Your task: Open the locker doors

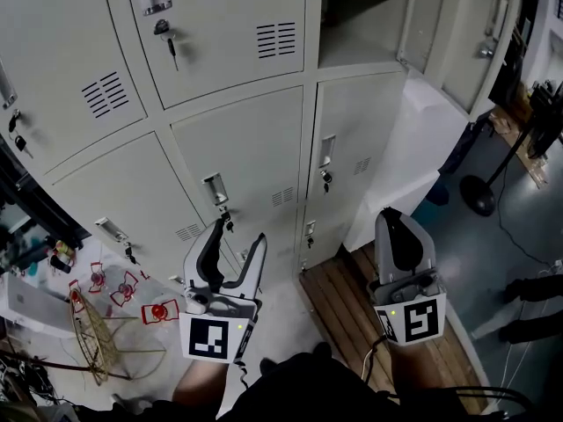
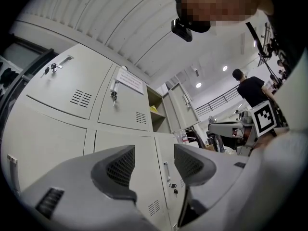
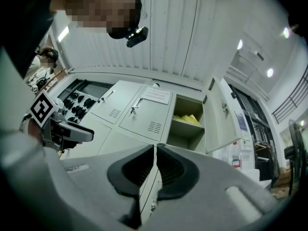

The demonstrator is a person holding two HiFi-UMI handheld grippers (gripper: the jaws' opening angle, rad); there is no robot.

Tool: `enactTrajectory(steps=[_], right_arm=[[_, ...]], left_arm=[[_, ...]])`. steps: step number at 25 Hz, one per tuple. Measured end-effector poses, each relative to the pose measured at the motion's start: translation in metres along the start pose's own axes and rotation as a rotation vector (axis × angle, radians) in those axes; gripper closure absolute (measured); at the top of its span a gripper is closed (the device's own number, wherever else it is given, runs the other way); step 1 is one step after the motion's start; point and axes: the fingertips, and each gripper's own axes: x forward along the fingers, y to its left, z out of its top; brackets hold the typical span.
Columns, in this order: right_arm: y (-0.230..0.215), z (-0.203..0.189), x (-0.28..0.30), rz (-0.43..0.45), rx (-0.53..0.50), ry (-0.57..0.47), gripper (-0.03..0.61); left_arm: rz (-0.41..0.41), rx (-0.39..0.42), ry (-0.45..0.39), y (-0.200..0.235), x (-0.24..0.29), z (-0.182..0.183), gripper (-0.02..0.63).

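Note:
A bank of pale grey lockers (image 1: 251,148) fills the head view. Its top right compartment (image 1: 361,25) stands open, its door (image 1: 457,33) swung out to the right; the other doors I can see are closed, with keys in their locks. My left gripper (image 1: 236,240) is open and empty, held off the middle door below its handle (image 1: 215,190). My right gripper (image 1: 398,216) is shut on nothing, in front of the lower right doors. In the right gripper view the open compartment (image 3: 187,121) holds yellow items. The left gripper view shows the closed doors (image 2: 122,102) beyond the spread jaws.
A wooden platform (image 1: 352,306) lies on the floor under the right gripper. A white panel (image 1: 396,165) leans beside the lockers. A fan stand (image 1: 482,192) is at the right. Red pieces (image 1: 123,288) and a wire frame (image 1: 92,341) lie at the left. A person in black (image 2: 250,88) stands far off.

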Motion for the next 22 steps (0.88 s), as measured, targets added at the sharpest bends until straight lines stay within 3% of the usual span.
enactTrajectory(steps=[22], right_arm=[[0.0032, 0.0101, 0.0009, 0.033, 0.001, -0.023, 0.572]], left_arm=[[0.010, 0.013, 0.003, -0.0030, -0.0012, 0.0051, 0.360]])
